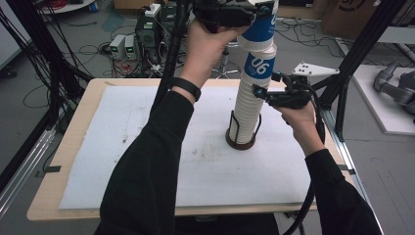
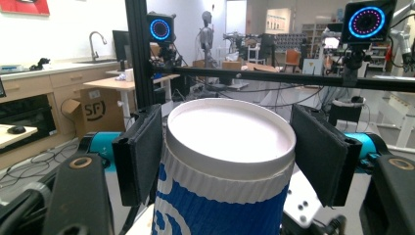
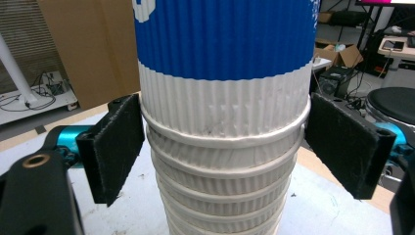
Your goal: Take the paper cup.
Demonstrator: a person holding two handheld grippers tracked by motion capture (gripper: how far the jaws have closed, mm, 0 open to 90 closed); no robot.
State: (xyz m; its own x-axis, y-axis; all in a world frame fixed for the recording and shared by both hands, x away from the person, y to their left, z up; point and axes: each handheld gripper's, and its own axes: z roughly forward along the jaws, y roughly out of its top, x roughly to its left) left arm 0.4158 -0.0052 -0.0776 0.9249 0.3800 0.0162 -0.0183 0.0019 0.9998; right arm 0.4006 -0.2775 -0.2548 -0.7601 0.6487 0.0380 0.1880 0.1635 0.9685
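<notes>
A blue-and-white ribbed paper cup (image 1: 261,30) is seen clamped upside down in the left tool (image 1: 252,17), raised above a tall stack of matching cups (image 1: 249,105) at the middle of a white-covered table (image 1: 122,161). In the left gripper view, the cup's white base (image 2: 230,134) is framed by the two black pads (image 2: 147,152), which are pressed against its sides. The figures "06" are printed in white on the blue band of the next cup (image 1: 259,66) in the stack; the same print is partly visible on the lifted cup. The stack is seated in a dark round holder (image 1: 241,139) with wire uprights.

The right tool (image 1: 262,93) is held level beside the stack's upper part, below the blue band. In the right gripper view, its pads (image 3: 115,147) are set on either side of the nested white rims (image 3: 225,156), touching or nearly so; whether the stack is squeezed cannot be told.

A cardboard box marked "SF" (image 2: 95,112) is seen in the left gripper view, under a counter.
</notes>
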